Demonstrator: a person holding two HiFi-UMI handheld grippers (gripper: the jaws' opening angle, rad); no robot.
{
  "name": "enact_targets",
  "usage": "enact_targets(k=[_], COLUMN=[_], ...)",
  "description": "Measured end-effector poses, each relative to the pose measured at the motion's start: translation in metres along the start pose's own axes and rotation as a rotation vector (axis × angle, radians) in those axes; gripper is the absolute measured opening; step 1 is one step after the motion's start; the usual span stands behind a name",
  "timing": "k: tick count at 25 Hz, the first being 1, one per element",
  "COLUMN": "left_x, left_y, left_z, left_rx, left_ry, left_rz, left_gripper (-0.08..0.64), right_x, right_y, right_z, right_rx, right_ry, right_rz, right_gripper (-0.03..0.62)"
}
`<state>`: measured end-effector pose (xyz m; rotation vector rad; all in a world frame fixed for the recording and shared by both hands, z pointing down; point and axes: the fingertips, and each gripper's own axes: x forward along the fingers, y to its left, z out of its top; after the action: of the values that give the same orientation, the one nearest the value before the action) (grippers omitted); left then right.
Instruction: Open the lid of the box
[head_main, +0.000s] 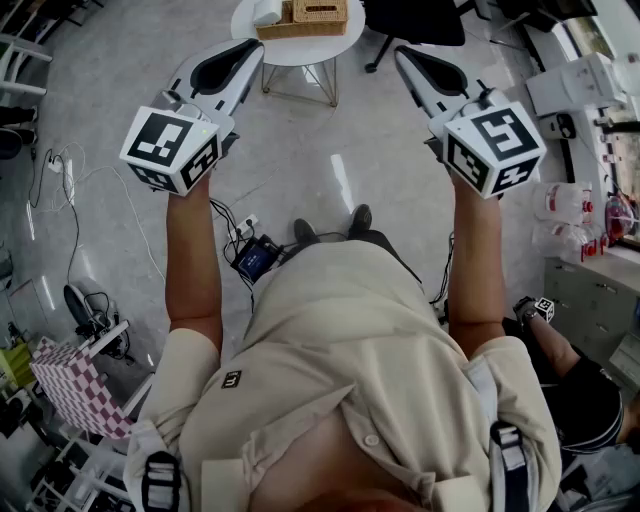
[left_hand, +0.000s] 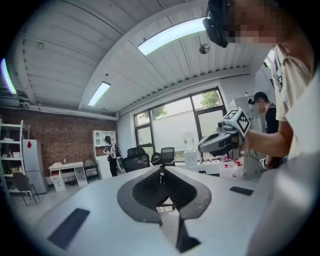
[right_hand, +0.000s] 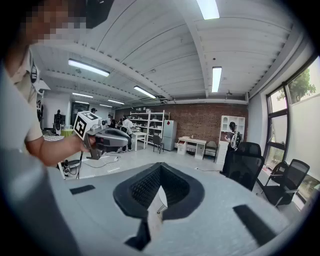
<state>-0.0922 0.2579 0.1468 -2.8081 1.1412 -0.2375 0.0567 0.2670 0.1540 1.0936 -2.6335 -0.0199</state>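
Note:
A woven box (head_main: 305, 18) sits on a small round white table (head_main: 300, 48) at the top of the head view, with a white object (head_main: 266, 11) beside it. Both grippers are held up level in front of the person, short of the table and above the floor. My left gripper (head_main: 255, 46) (left_hand: 161, 170) has its jaws shut with nothing between them. My right gripper (head_main: 400, 52) (right_hand: 160, 165) is also shut and empty. Each gripper shows in the other's view, the right gripper (left_hand: 220, 141) and the left gripper (right_hand: 107, 138). Neither gripper view shows the box.
A black office chair (head_main: 415, 20) stands behind the table on the right. Cables and a small device (head_main: 258, 258) lie on the floor near the person's feet. A checkered board (head_main: 75, 385) is at the lower left. Another person (head_main: 570, 385) and cabinets (head_main: 590, 290) are on the right.

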Motion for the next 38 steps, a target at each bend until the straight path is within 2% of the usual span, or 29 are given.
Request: enact_targets(k=[17,23,30,38], left_x=[-0.019,-0.019,0.019,0.070], left_y=[0.014,0.018,0.019,0.031], left_z=[-0.004,-0.008,-0.009,-0.008], left_rx=[0.001,-0.002,-0.005,-0.004], left_ry=[-0.013,-0.014,0.008,0.045], left_rz=[-0.036,-0.047,-0.034,0.032], left_gripper=[0.018,0.018,0.018,0.018], right_x=[0.013,0.019,0.024,0.045], right_y=[0.026,0.026,-0.014,-0.072], right_z=[0.006,0.007,0.000,-0.011], right_rx=[0.009,0.049,0.054,0.054], right_ry=[0.009,-0.012,-0.019,-0.018], right_rz=[-0.025,-0.022,0.011,0.082], right_gripper=[-0.011,-0.009,-0.009,-0.009])
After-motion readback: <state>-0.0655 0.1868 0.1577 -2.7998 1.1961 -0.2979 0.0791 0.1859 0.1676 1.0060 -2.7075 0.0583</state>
